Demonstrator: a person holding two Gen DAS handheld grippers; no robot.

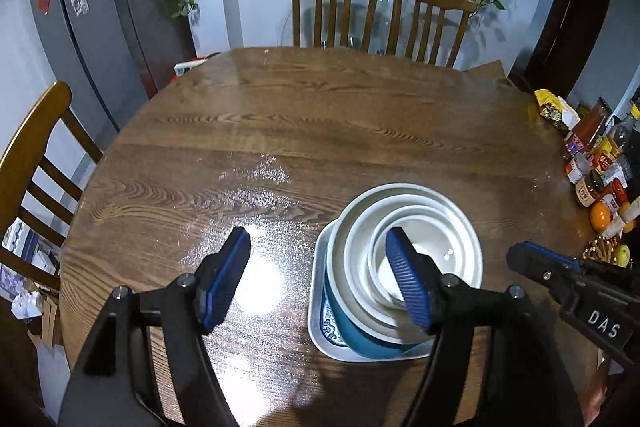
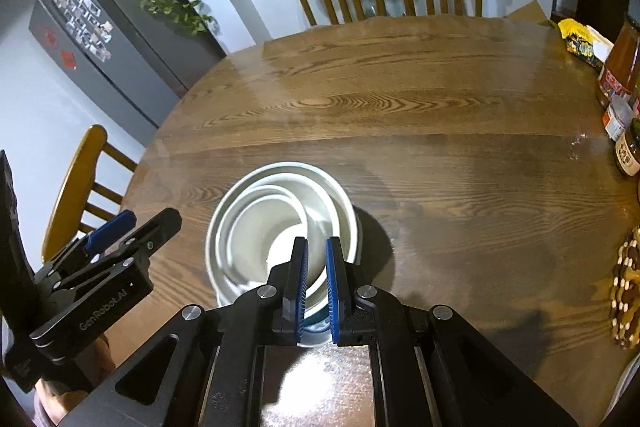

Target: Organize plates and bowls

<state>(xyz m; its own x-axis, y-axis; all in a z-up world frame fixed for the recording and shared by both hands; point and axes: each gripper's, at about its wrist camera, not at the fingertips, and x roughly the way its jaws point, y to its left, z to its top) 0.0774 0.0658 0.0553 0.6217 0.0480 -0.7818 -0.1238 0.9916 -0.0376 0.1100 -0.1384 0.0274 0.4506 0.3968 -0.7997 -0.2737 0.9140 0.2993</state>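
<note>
Nested white bowls [image 1: 412,251] sitting in teal bowl [image 1: 352,331] on square plate [image 1: 320,311], near table [image 1: 304,131] edge. Left gripper [image 1: 320,275] gaping, holding nothing. Right gripper [image 2: 317,287] hovering closed, empty.

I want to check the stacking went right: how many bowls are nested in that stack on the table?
3 bowls: the outer teal-sided bowl sits on a square plate, a middle white bowl sits inside it, and the smallest bowl is innermost. The left gripper hides part, so another could be underneath.
</note>
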